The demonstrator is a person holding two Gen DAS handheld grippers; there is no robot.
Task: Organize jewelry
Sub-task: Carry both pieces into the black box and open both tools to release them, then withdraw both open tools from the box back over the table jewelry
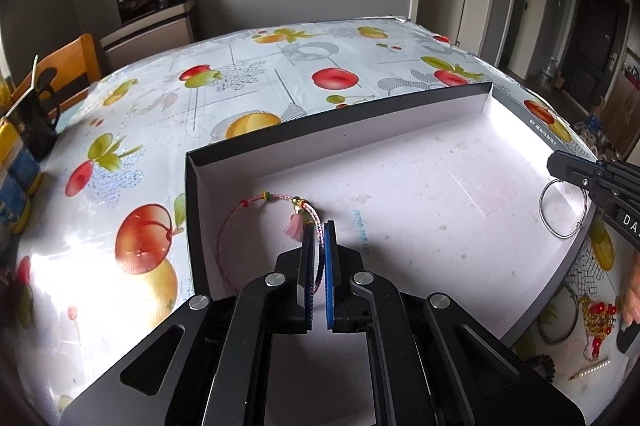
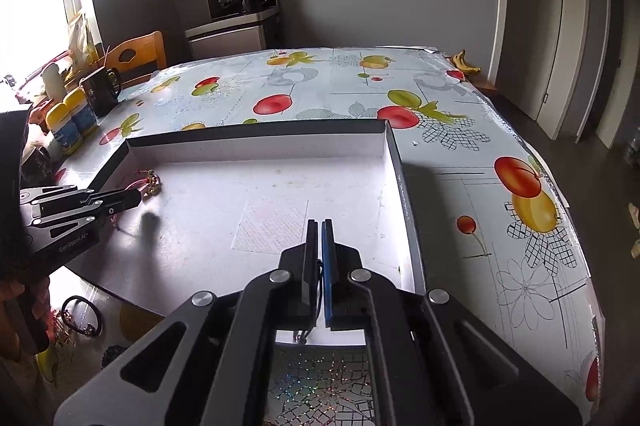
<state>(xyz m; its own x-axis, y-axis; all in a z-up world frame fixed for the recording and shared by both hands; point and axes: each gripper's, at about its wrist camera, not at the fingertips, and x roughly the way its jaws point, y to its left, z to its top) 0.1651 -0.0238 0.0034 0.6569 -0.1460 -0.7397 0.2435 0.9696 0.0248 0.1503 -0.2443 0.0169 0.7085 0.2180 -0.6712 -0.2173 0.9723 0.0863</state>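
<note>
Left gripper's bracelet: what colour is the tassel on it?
Pink, hanging by a gold bead on the bracelet pinched in the left gripper; clearest in the left wrist view.

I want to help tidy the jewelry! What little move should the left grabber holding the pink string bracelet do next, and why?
Probably open its fingers. The left gripper is shut on the pink bracelet, whose loop already seems to lie on the floor of the box lid near its left wall, so letting go should leave it inside.
</note>
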